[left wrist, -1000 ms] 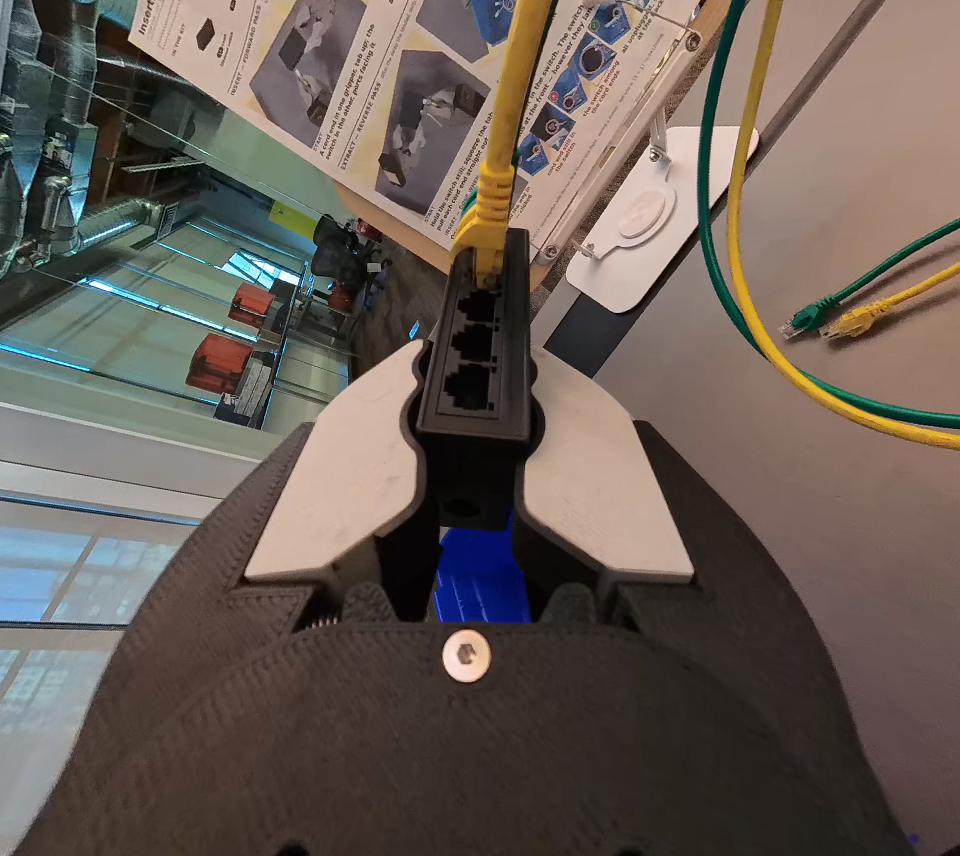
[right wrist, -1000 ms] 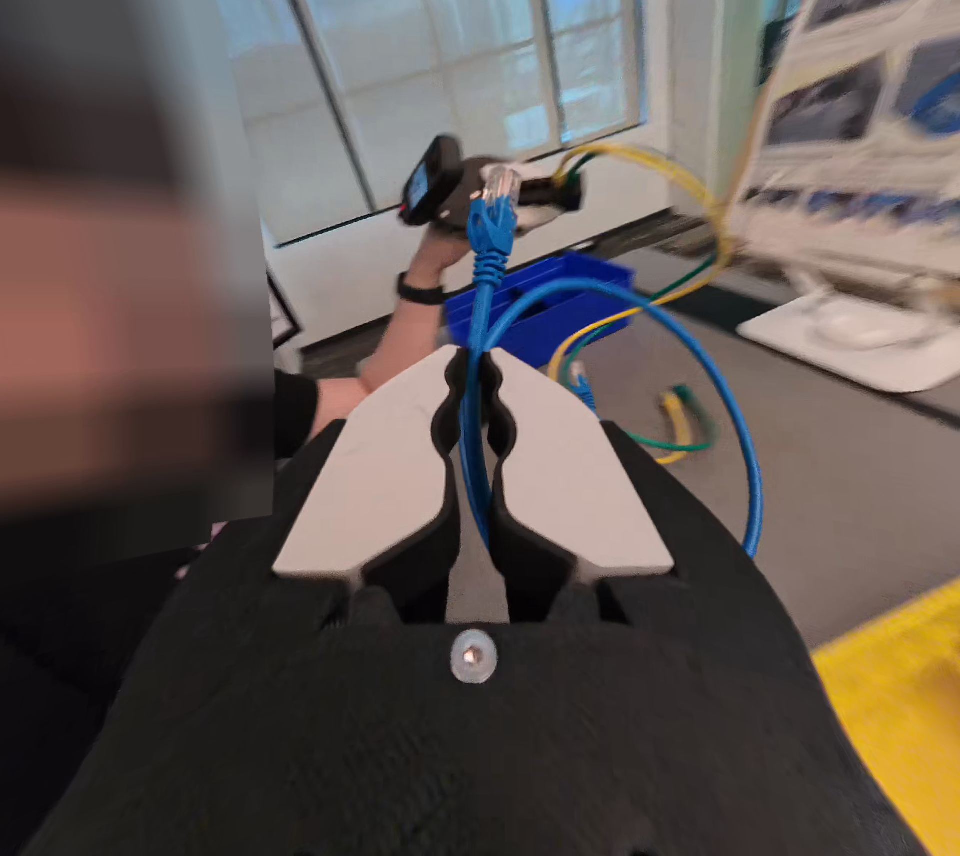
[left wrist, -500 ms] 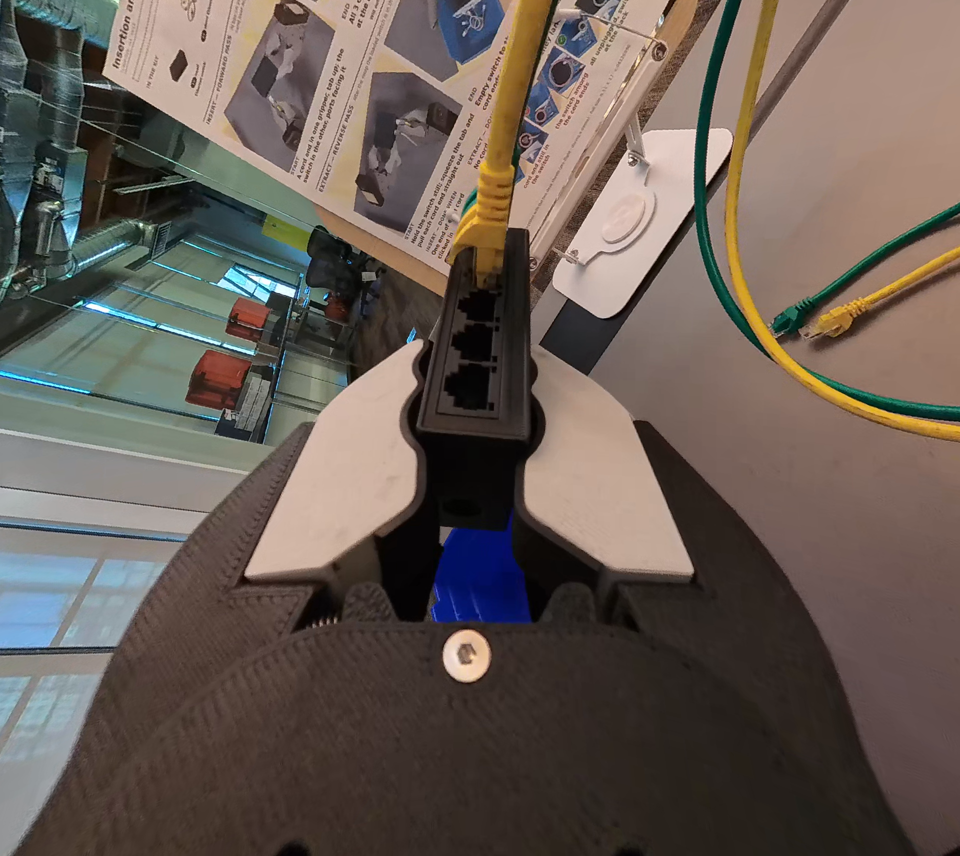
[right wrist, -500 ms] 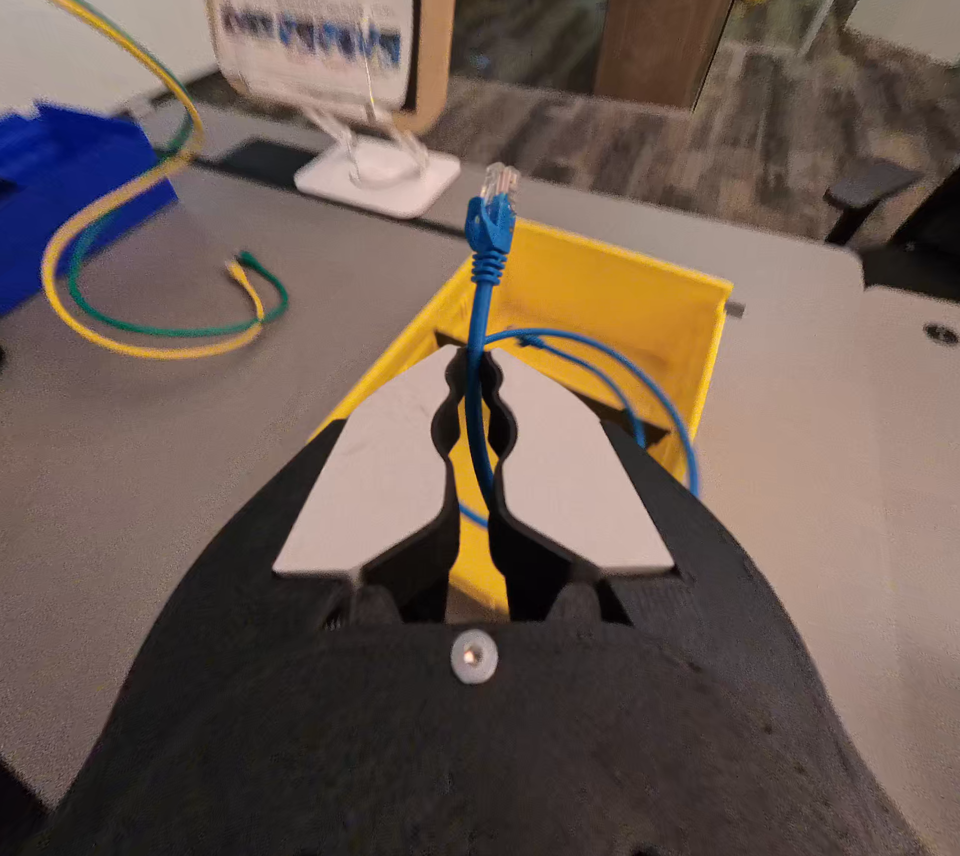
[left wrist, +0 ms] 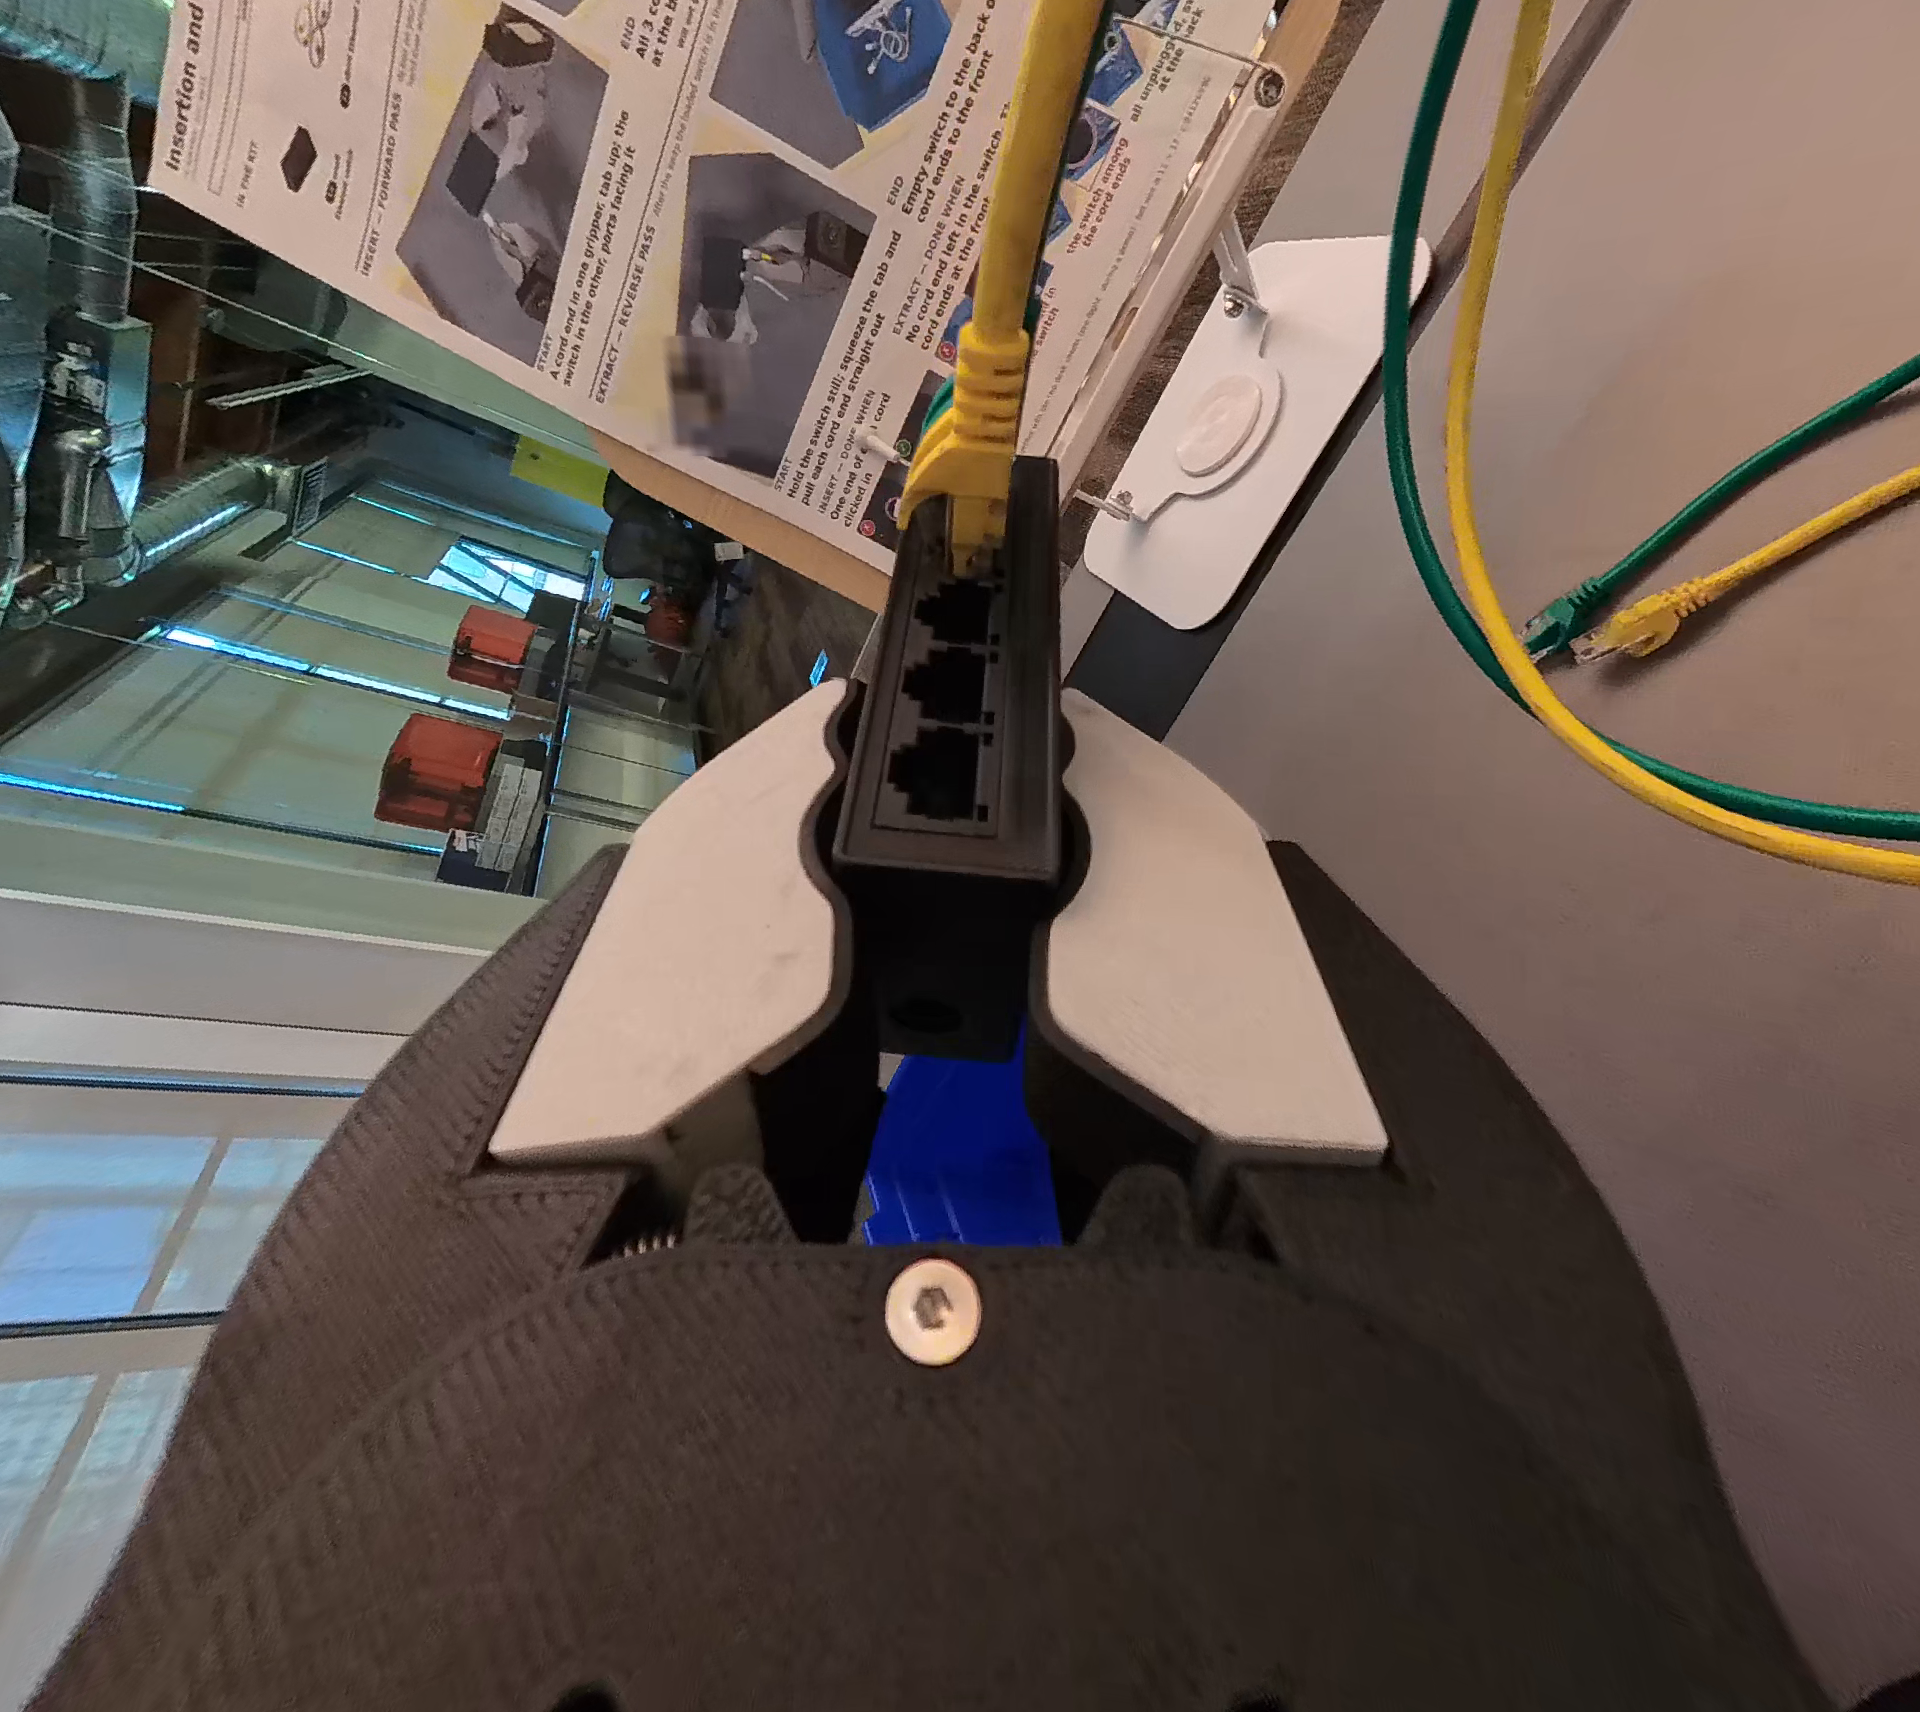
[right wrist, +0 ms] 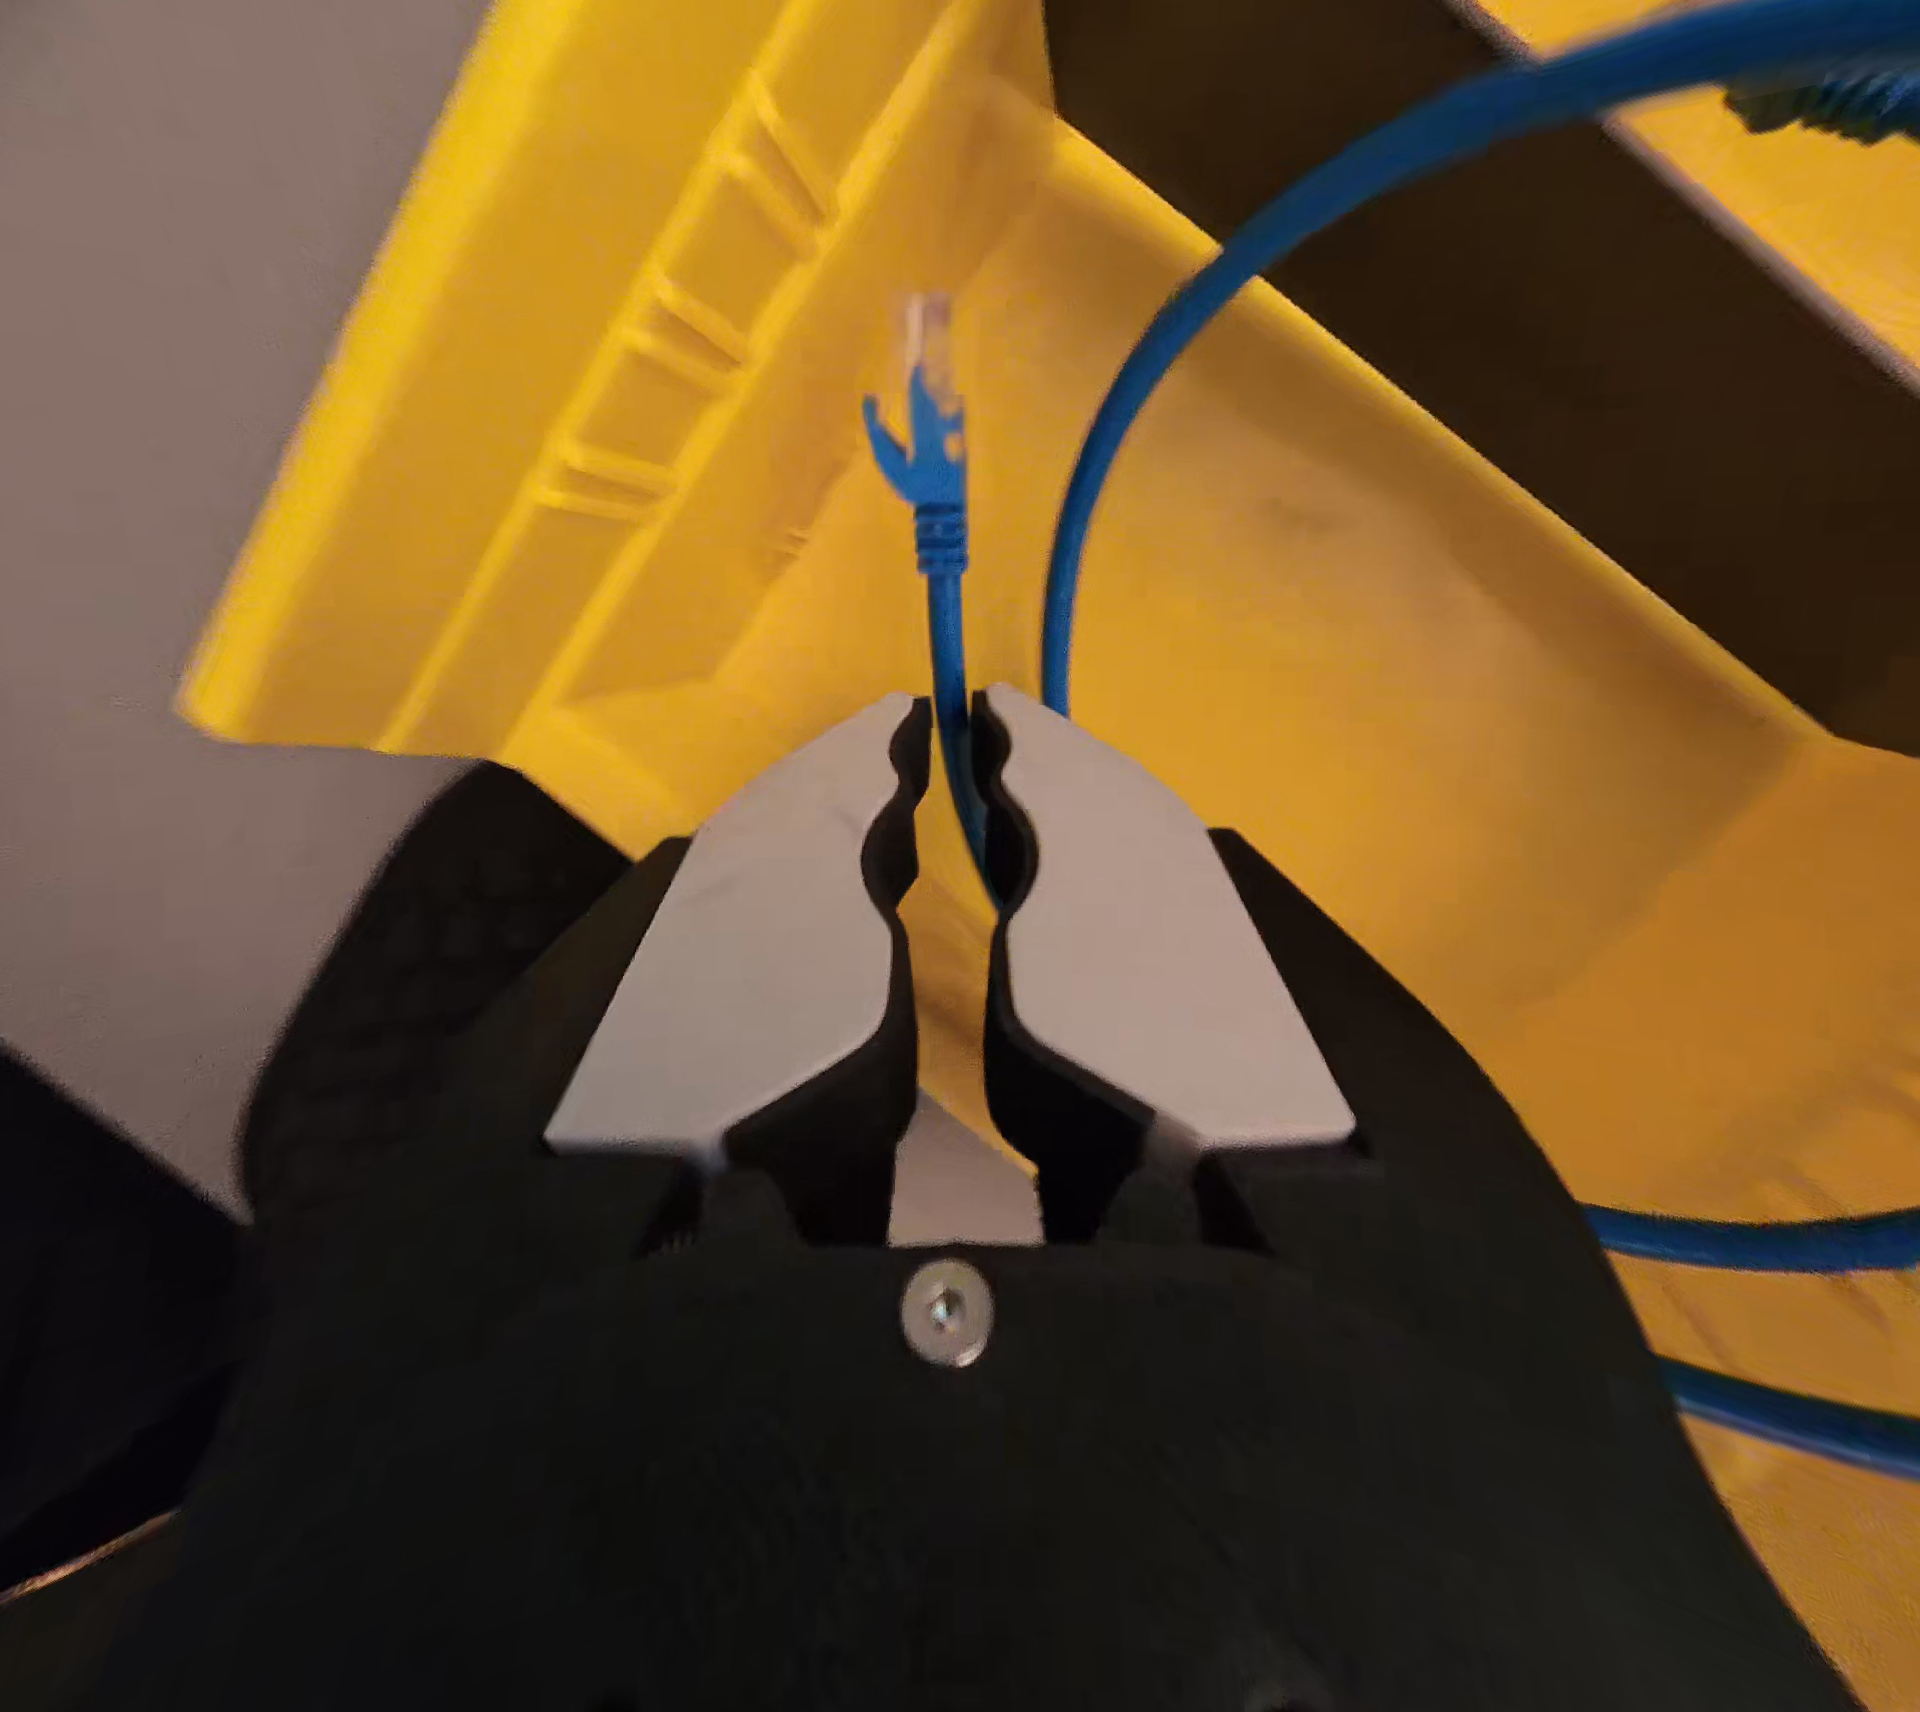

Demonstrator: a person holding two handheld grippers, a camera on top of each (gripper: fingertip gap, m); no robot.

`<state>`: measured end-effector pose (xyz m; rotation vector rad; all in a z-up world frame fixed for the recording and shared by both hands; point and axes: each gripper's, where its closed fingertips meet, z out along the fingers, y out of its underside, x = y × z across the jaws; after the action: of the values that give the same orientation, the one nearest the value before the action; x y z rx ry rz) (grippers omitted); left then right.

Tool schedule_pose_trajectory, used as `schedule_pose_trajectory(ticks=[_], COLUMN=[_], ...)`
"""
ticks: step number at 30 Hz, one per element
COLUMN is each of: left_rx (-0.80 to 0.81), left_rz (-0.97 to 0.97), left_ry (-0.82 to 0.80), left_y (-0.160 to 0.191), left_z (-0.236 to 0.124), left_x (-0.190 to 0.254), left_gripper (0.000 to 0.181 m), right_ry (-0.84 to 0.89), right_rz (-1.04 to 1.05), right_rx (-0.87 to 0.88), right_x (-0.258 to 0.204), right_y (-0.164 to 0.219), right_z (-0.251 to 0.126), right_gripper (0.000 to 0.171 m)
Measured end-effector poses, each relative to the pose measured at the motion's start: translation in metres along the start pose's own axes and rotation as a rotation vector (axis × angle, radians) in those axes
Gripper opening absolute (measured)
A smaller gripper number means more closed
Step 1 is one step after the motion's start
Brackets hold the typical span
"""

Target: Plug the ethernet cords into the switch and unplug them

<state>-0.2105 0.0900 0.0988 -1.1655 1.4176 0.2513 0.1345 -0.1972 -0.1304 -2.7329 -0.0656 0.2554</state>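
My left gripper (left wrist: 956, 706) is shut on the black switch (left wrist: 940, 789), ports facing the camera. A yellow cord (left wrist: 1039, 104) is plugged into the farthest port, and a green cord (left wrist: 1423, 208) runs just behind it. The three nearer ports are empty. The cords' loose green end (left wrist: 1553, 623) and yellow end (left wrist: 1642, 623) lie on the grey table (left wrist: 1558, 1039). My right gripper (right wrist: 951, 706) is shut on a blue cord (right wrist: 940, 582), with its plug (right wrist: 925, 415) sticking out past the fingertips, low over a yellow bin (right wrist: 727, 208). The picture is blurred.
A blue bin (left wrist: 956, 1143) shows through the left jaws. An instruction sheet (left wrist: 623, 104) on a white stand (left wrist: 1236, 436) stands behind the switch. The blue cord's loop (right wrist: 1070, 519) hangs into the yellow bin beside a dark panel (right wrist: 1455, 260). Spacing between my two grippers at the tips: around 50 cm.
My right gripper has swung away from the switch and down close over the yellow bin, still holding the blue cord. My left gripper has barely moved and keeps hold of the switch.
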Motion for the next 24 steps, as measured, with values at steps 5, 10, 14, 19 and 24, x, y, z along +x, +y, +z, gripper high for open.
schedule_pose_trajectory(ticks=[5,10,14,19,24], left_rx=[-0.008,-0.018,-0.024,-0.055,-0.069], left_rz=[0.002,0.019,0.037,0.047,0.055], left_ry=[0.001,-0.004,0.008,0.013,0.02], left_y=[0.001,-0.001,-0.002,0.003,0.005], left_z=[0.001,0.004,0.008,0.015,0.02], left_x=[0.0,0.002,0.008,0.011,0.014], left_gripper=[0.031,0.031,0.031,0.031,0.031], right_ry=[0.011,0.371,0.198,0.088,0.0], right_rz=[-0.129,-0.323,-0.2,-0.054,-0.03], right_rx=[0.201,0.312,-0.058,-0.179,-0.247], right_x=[-0.017,0.036,0.084,0.113,0.116], right_y=[-0.033,-0.091,-0.079,-0.08,-0.076], right_z=[-0.066,-0.129,-0.08,-0.052,-0.035], right_gripper=[0.033,0.035,0.047,0.041,0.039])
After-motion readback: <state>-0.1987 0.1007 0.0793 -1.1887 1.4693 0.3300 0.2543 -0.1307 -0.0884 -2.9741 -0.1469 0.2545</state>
